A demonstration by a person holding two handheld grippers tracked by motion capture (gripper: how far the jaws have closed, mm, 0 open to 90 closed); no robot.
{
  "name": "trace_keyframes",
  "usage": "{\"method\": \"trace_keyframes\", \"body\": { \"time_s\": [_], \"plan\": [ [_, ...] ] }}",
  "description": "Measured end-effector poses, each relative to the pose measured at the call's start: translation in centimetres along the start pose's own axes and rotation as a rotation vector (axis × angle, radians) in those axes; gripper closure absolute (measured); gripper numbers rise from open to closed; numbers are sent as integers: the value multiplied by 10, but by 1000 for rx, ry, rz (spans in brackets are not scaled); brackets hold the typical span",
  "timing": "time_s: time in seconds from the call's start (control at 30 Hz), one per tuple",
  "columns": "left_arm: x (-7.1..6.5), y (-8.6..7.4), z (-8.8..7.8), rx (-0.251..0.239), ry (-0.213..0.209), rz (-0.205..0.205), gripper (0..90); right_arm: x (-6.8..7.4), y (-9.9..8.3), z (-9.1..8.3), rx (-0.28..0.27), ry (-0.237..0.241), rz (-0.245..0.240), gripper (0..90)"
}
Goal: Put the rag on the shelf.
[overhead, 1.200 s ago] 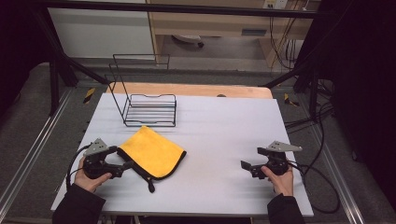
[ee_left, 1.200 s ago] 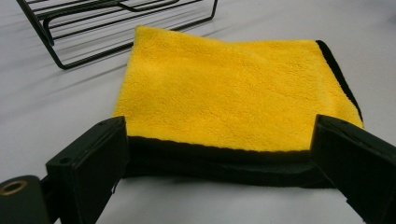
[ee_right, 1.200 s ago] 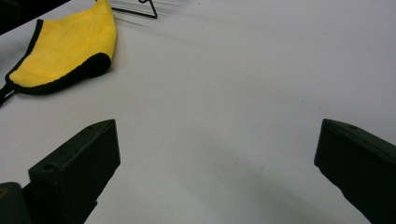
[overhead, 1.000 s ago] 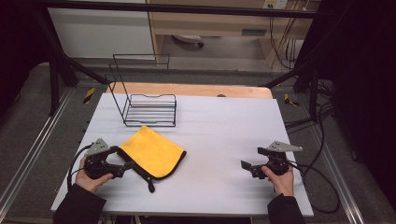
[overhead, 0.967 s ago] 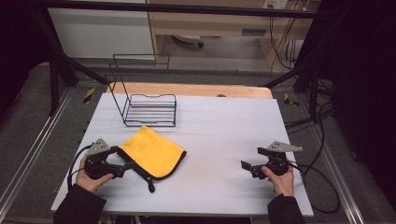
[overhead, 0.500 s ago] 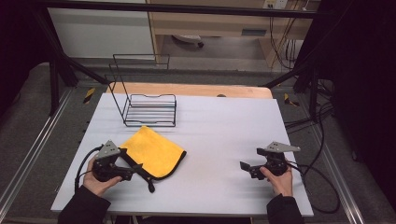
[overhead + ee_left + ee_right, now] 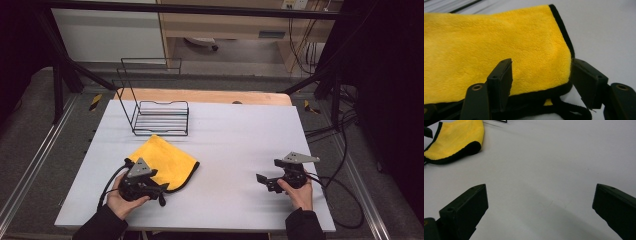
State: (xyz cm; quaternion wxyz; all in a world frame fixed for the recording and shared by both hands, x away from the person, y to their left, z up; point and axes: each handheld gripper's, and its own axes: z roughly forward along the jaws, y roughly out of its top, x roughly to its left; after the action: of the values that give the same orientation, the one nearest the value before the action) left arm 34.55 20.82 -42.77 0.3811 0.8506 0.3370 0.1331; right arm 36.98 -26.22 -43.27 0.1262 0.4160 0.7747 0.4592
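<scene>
At the near left of the white table, the person's left hand holds the left gripper low at the near corner of a folded yellow cloth. In the left gripper view its jaws stand partly open, one on each side of that corner: the left jaw lies over the yellow cloth, the right jaw sits just beside the black-trimmed edge, and they are not closed on the fabric. A black hanging loop trails from the corner onto the table between the jaws.

At the near right, the right hand holds the right gripper just above the bare table, well apart from the cloth. In the right gripper view its jaws are spread wide with nothing between them, and the cloth shows far off at the upper left.

The cloth lies flat on the left half of the table, between the left gripper and a black wire rack. The rack stands farther back on the left, near the cloth's far corner; I cannot tell if they touch.

Beyond the white surface runs a strip of wooden tabletop, and past it the floor with black cables at the right.
</scene>
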Motion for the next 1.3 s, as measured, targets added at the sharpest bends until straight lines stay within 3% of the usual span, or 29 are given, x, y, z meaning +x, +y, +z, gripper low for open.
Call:
{"method": "trace_keyframes", "body": {
  "time_s": [0.17,0.3,0.8,1.0,1.13,1.3],
  "plan": [
    [-5,-1,10,44,-23,20,409,0,0,0,-3,-2,4,8],
    [-7,-2,15,66,-12,25,463,0,0,0,2,0,3,8],
    [-5,1,23,99,2,-21,585,0,0,1,0,-4,2,8],
    [-2,4,23,120,-8,-41,715,1,1,2,2,0,0,8],
    [-2,4,22,121,-13,-34,798,3,2,4,9,5,-6,8],
    [0,5,20,120,-26,-29,821,4,2,6,18,8,-14,7]
  ]
}}
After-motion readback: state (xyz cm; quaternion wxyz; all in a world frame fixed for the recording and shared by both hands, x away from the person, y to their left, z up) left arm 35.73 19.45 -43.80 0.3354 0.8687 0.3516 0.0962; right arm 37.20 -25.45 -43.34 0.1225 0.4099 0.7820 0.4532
